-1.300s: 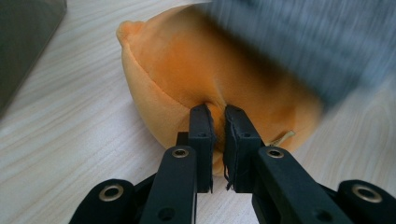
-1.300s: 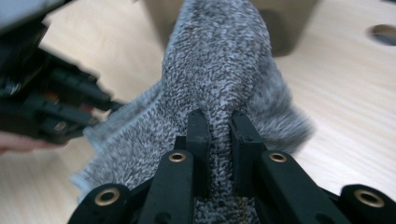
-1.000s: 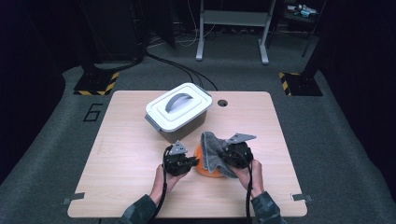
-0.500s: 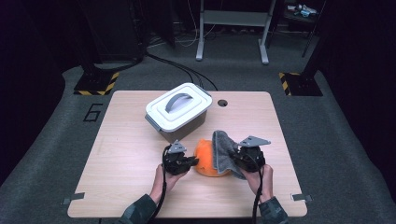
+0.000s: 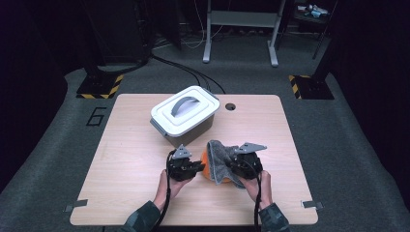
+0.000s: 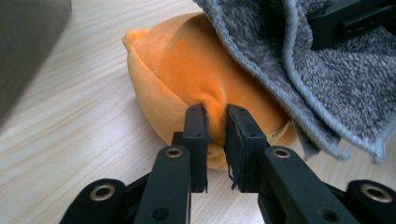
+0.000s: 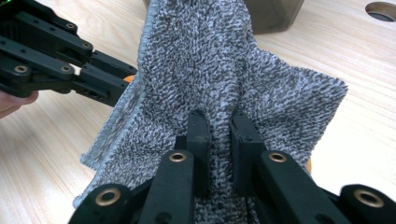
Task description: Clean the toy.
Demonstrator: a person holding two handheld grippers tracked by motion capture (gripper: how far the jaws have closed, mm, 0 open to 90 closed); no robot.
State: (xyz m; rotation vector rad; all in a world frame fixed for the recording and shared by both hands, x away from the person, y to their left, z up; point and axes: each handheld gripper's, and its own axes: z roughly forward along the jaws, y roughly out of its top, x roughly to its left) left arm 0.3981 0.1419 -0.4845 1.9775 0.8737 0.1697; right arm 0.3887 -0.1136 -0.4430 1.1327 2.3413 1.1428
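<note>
Looking down from the high view, the soft orange plush cushion (image 5: 205, 165) lies on the pale wooden worktop (image 5: 130, 159), near the person's edge and in front of the white lidded plastic box (image 5: 184, 115). The grey terry cloth (image 5: 221, 159) is draped over its right side. The left claw (image 5: 197, 167) meets the cushion from the left; the right claw (image 5: 231, 166) sits at the cloth from the right.

In the left gripper view, the left claw (image 6: 215, 112) pinches a fold of the cushion (image 6: 187, 79) between nearly closed jaws; they have just been easing apart, yet fabric puckers between the pads. The cloth (image 6: 322, 93) hangs over the cushion's far side.

In the right gripper view, the right claw (image 7: 219, 119) is clamped tight on a ridge of the cloth (image 7: 224, 70), with the left claw (image 7: 126, 77) beyond it at the upper left.

Judgement: the step in hand appears to be stripping the cloth off the cushion. To do it well, the left claw should hold its pinch firm and low as an anchor while the right draws the cloth up and away in one smooth pull. A slackening left grip risks the cushion dragging along.
</note>
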